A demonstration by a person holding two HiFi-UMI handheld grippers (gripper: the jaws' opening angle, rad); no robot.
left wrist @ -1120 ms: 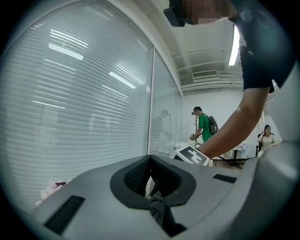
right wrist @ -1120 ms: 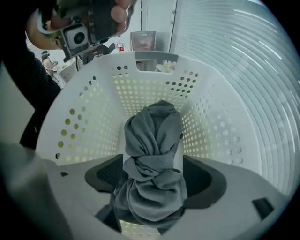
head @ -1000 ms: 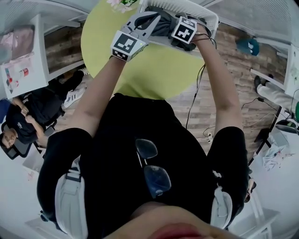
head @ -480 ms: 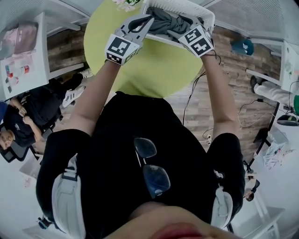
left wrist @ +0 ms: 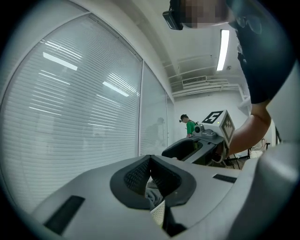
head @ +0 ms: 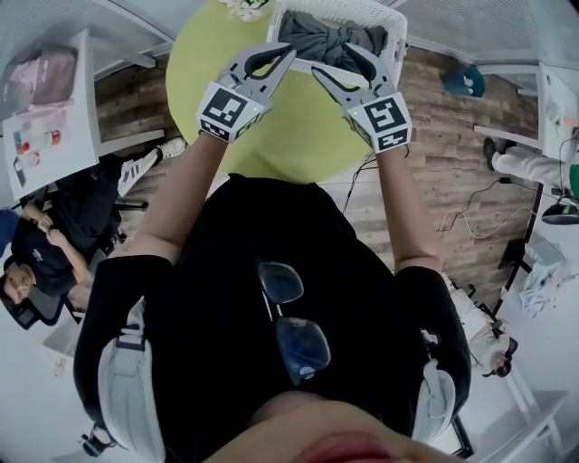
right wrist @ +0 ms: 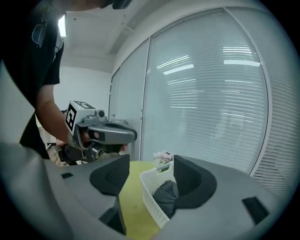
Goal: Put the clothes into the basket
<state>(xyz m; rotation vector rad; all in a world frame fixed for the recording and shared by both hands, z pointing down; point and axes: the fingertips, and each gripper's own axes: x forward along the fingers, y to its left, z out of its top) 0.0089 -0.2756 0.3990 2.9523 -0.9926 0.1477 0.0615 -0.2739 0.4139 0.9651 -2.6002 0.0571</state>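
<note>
Now, from the left: the left hand-held gripper is held above the yellow-green counter, tips together w/ nothing pinched btwn them. Its tips sit just beside the near-left corner of the white basket. In the left gripper view a bit of grey cloth and basket mesh shows thru the gap below the closed tips, i.e. beyond them, not gripped.

Middle: the grey clothes lie bunched inside the basket, which stands on the counter's far side.

Right: the right hand-held gripper hangs over the counter just in front of the basket, jaws apart and empty; they've just been closing a little. In the right gripper view the basket's corner w/ the clothes shows in the gap btwn the jaws but further off, touching neither pad. Both grippers point toward the basket, w/ the clothes ahead of each.
</note>
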